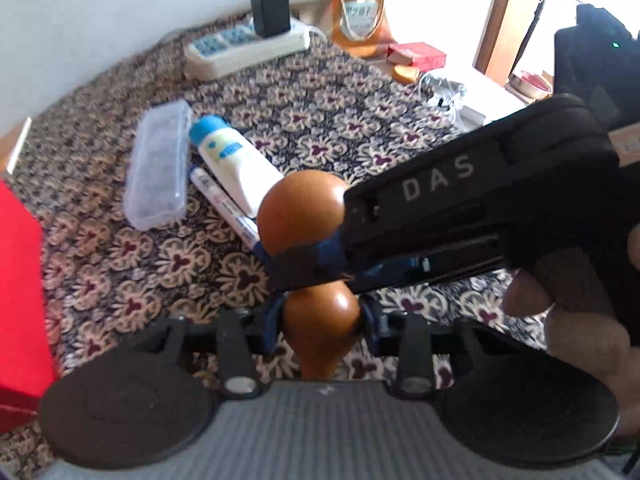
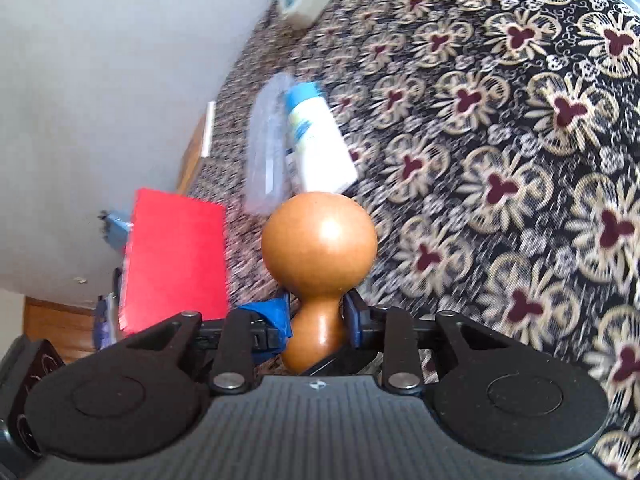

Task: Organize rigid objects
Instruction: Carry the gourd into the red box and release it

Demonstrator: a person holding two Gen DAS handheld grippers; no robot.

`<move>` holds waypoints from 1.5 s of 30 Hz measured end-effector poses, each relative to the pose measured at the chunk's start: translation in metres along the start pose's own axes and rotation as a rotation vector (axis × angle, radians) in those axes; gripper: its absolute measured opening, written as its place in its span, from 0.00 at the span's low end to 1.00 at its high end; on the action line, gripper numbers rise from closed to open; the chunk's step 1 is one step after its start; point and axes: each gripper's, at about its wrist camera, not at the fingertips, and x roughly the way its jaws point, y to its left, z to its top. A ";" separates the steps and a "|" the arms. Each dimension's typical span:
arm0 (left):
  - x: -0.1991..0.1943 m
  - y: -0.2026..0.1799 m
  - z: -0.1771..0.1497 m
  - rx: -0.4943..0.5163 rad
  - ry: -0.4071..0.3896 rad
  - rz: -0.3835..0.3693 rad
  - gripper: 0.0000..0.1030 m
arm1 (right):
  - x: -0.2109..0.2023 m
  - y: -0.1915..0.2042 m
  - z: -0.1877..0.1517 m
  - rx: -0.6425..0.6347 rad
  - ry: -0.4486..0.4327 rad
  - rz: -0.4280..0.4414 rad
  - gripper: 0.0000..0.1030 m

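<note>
Two hand-held grippers meet on one brown wooden gourd [image 1: 304, 212] above a floral tablecloth [image 1: 320, 112]. The left gripper [image 1: 322, 316] holds the gourd's lower bulb between its blue-taped fingers [image 1: 274, 320], which are drawn in narrow against the wood. The right gripper [image 2: 318, 316], seen from the left wrist as a black body lettered "DAS", closes across the gourd's waist; from its own camera its fingers [image 2: 352, 312] press the neck from either side, the large bulb standing forward of them and the small bulb behind. The gourd is thus carried clear of the cloth, gripped at two places.

On the cloth beyond it lie three things side by side: a clear plastic case [image 1: 158, 162], a white tube with a blue cap [image 1: 232, 160] just beside it, and a white marker pen [image 1: 224, 208] touching the tube's near edge. A red box [image 1: 20, 292] stands at the left edge. At the far side rest a white power strip [image 1: 244, 46] with a black adapter [image 1: 270, 12] plugged in, and an amber bottle [image 1: 360, 16].
</note>
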 end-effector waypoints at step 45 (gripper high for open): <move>-0.149 0.365 -0.087 -0.369 -0.201 0.160 0.33 | 0.267 0.279 -0.015 -0.228 0.248 0.167 0.12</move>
